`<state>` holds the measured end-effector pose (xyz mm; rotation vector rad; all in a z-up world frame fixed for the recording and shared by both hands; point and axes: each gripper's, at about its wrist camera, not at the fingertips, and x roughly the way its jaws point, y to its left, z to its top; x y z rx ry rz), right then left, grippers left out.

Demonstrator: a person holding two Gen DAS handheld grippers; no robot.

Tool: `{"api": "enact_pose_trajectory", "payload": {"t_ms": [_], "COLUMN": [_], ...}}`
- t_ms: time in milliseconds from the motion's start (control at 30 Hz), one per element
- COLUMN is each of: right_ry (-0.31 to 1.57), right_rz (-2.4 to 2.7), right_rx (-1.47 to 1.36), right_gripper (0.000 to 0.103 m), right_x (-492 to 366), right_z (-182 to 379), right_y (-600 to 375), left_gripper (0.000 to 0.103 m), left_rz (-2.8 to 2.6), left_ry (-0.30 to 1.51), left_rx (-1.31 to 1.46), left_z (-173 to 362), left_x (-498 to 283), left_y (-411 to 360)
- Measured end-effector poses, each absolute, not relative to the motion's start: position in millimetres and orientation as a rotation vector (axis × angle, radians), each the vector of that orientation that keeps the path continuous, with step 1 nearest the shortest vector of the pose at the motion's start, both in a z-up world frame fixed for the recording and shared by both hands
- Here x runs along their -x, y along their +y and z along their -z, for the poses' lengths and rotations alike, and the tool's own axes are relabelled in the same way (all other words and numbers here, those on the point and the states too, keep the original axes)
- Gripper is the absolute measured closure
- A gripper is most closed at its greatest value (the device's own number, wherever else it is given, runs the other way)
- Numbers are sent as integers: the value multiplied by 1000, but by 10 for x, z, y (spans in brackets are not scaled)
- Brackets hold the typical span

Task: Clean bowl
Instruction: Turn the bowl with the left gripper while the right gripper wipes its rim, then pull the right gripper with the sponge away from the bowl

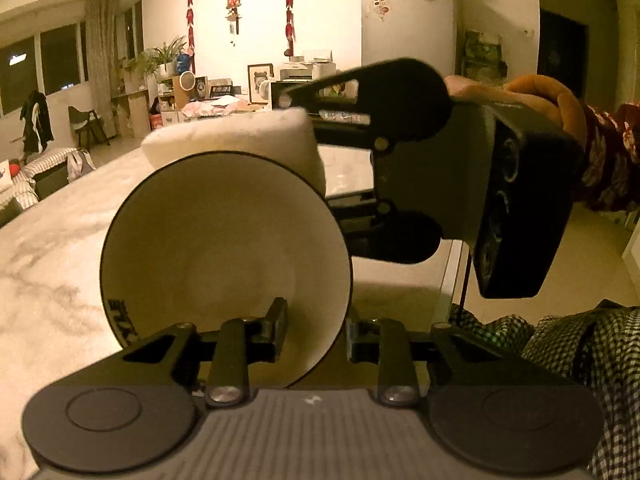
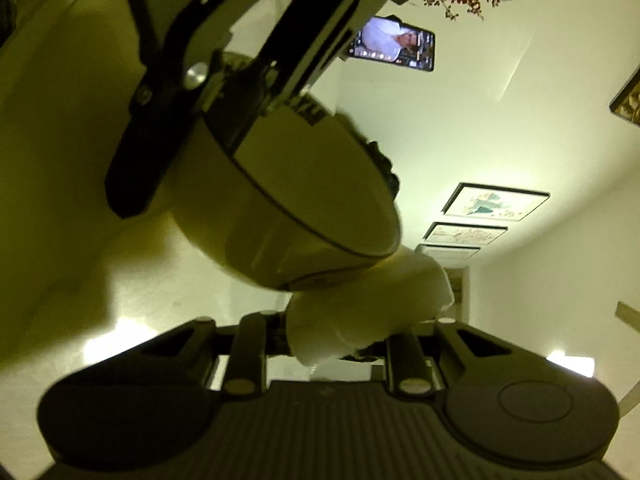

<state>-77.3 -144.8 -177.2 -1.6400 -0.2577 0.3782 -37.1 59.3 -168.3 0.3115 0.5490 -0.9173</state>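
Note:
A cream bowl (image 1: 224,240) with a thin black rim is tipped up, its inside facing the left wrist view. My left gripper (image 1: 314,322) is shut on the bowl's lower rim, one finger inside and one outside. A white cloth (image 1: 240,136) presses against the bowl's far upper edge. My right gripper (image 1: 320,156) reaches in from the right, shut on that cloth, with a gloved hand (image 1: 552,100) behind it. In the right wrist view the cloth (image 2: 360,312) bunches between the right gripper's (image 2: 332,340) fingers and touches the bowl's (image 2: 300,200) outer wall. The left gripper (image 2: 256,84) clamps the rim from above.
A white marble table (image 1: 48,264) lies under the bowl and runs off to the left. Checked fabric (image 1: 580,344) of the person's clothing fills the lower right. A phone (image 2: 394,48) on a stand and framed pictures (image 2: 496,202) on the wall lie beyond the bowl.

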Motion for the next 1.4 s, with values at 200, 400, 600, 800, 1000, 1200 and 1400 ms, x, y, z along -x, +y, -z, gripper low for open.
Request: {"api": "enact_pose_trajectory", "payload": {"t_ms": [200, 400, 600, 800, 1000, 1200, 1400], "right_ry": [-279, -253, -244, -187, -108, -2, 96], "right_rz": [-375, -387, -395, -425, -437, -448, -447], "right_rx": [1662, 1666, 1659, 1608, 1589, 1513, 1383], "right_gripper": [76, 75, 75, 77, 77, 71, 58], "right_x": [740, 701, 708, 631, 551, 446, 346], "right_z": [1803, 1788, 1727, 1626, 1624, 1509, 1324], "right_y": [-1461, -1488, -1457, -1410, -1443, -1518, -1616], "left_gripper": [67, 65, 63, 78, 86, 90, 90], "left_rz": [865, 842, 827, 816, 785, 806, 811], "left_ry": [552, 565, 587, 517, 479, 499, 501], "left_rx": [-335, -370, -394, -395, -386, -396, -364], "left_z": [1735, 1698, 1676, 1538, 1459, 1445, 1447], "left_x": [288, 216, 199, 268, 252, 146, 103], "left_y": [720, 736, 724, 633, 546, 447, 501]}}
